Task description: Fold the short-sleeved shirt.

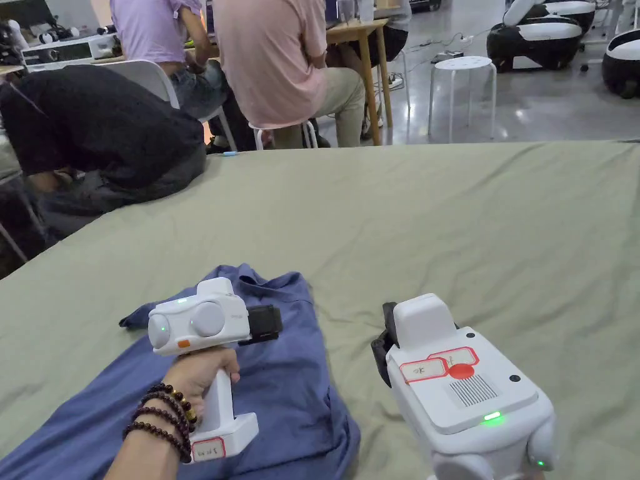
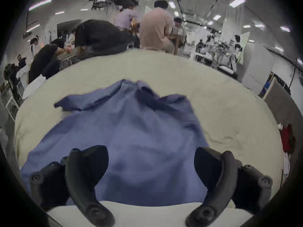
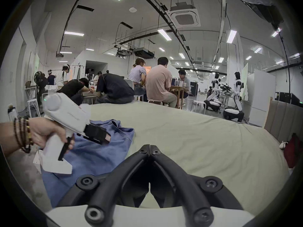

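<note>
Olive-covered desk [image 1: 437,206]: blue shirt [image 1: 281,387] beneath left claw [image 2: 151,168], wide; right claw [image 3: 150,148], closed empty, just beside.

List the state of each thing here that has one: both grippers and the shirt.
Left gripper: jaws wide open, above the shirt, nothing between them.
Right gripper: jaws shut, tips together, nothing held, over the bare green sheet.
Blue shirt: lying crumpled on the sheet, not neatly folded, ungripped.
</note>
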A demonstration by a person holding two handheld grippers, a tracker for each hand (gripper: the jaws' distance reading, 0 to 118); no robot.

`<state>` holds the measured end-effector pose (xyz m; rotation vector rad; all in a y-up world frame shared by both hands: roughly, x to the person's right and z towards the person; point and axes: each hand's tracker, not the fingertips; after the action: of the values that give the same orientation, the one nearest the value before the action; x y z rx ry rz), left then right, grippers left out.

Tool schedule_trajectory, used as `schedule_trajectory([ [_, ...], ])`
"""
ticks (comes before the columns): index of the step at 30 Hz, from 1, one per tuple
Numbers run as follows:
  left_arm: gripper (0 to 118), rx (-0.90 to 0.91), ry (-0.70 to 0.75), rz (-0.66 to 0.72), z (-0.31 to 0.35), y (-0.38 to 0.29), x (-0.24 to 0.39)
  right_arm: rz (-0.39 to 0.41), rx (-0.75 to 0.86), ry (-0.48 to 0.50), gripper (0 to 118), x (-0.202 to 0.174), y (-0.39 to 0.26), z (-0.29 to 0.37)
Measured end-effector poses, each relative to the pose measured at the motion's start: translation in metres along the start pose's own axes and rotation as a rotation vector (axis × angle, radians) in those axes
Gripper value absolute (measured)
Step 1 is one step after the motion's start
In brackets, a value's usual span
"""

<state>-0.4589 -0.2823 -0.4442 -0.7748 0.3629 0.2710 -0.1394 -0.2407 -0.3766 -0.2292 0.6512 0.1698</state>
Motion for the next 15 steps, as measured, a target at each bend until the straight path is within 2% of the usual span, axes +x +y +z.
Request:
schedule_trajectory([
  [4, 113, -0.093, 0.010, -0.054, -0.034, -0.014, 0.005, -0.007, -0.025, -0.007, 0, 0.006, -0.009, -0.005],
  [7, 104, -0.078, 0.037, -0.050, -0.028, -0.006, 0.008, 0.009, -0.041, -0.015, 0, 0.011, -0.017, -0.006],
  [9, 51, -0.010, 0.068, -0.021, -0.015, -0.001, 0.005, 0.005, -0.042, -0.020, 0, 0.015, -0.019, -0.002],
  [10, 18, -0.010, 0.121, -0.015, -0.012, 0.005, 0.003, -0.001, -0.045, -0.020, 0, 0.017, -0.020, -0.001],
  [11, 11, -0.018, 0.156, -0.006, -0.012, 0.006, -0.003, -0.009, -0.048, -0.017, 0, 0.019, -0.021, 0.001],
  [13, 11, -0.040, 0.050, 0.064, -0.012, 0.010, -0.012, -0.018, -0.049, -0.015, 0, 0.025, -0.021, 0.007],
  [15, 11, -0.001, 0.071, 0.030, 0.012, 0.006, 0.001, -0.024, -0.040, -0.029, 0, 0.033, -0.021, 0.016],
])
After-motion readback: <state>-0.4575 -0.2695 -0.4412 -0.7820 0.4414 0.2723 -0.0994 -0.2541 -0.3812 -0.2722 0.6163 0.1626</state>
